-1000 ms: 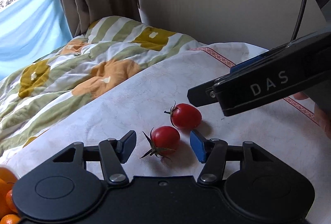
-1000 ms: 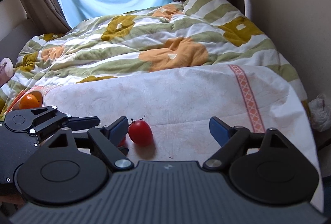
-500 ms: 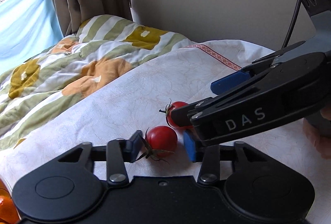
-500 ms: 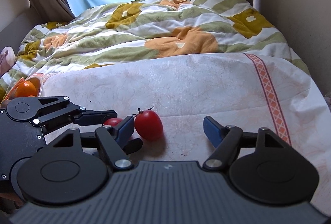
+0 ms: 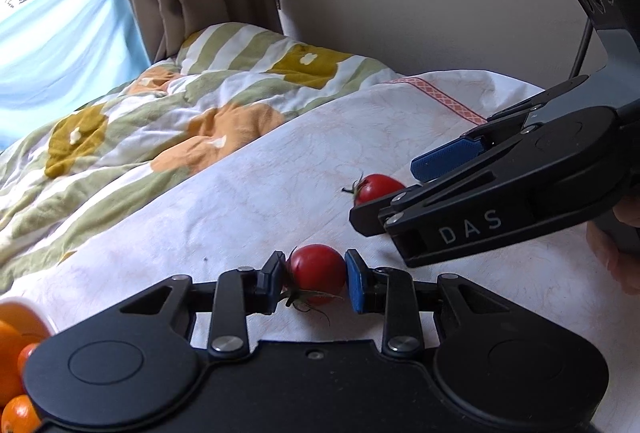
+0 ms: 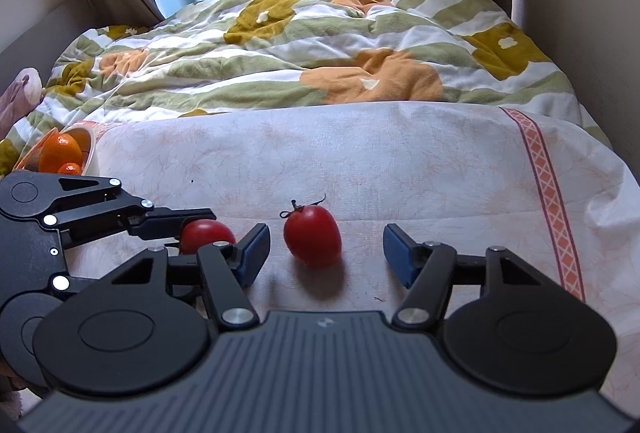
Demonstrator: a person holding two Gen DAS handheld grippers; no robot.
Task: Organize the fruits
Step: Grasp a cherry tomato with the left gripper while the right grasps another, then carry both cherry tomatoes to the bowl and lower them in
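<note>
While the left gripper (image 5: 315, 279) pinches a round tomato (image 5: 317, 267) between its blue pads on the white cloth (image 6: 400, 161), the right gripper (image 6: 325, 253) has just been closing, its jaws apart around an oval tomato (image 6: 313, 241) without touching it; a bowl (image 6: 90, 149) of oranges (image 6: 60, 151) sits far left.

Black left gripper (image 5: 316, 279), blue pads, silver screws, white "DAS" on right gripper (image 5: 394, 189)

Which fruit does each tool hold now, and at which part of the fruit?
The left tool holds a round tomato by its two sides. The right tool holds nothing: its jaws, just closing, stand apart around the oval tomato.
</note>
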